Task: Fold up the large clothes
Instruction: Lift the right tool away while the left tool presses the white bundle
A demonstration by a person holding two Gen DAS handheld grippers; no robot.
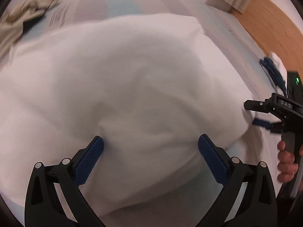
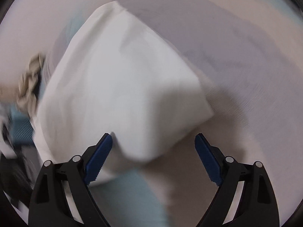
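Observation:
A large white garment (image 1: 121, 87) lies folded and rumpled on a pale bed surface and fills most of the left wrist view. My left gripper (image 1: 151, 145) is open just over its near edge, jaws wide apart, holding nothing. My right gripper (image 1: 251, 113) shows at the right edge of that view, at the garment's right edge, jaws apart. In the right wrist view the same white garment (image 2: 121, 87) runs away from me as a folded slab, and my right gripper (image 2: 153, 141) is open at its near corner. Both views are motion-blurred.
A beige crumpled cloth (image 1: 24, 13) lies at the far left of the bed; it also shows in the right wrist view (image 2: 30, 81). A wooden floor (image 1: 274, 24) lies beyond the bed's right edge. A blue and white item (image 1: 272, 68) sits near that edge.

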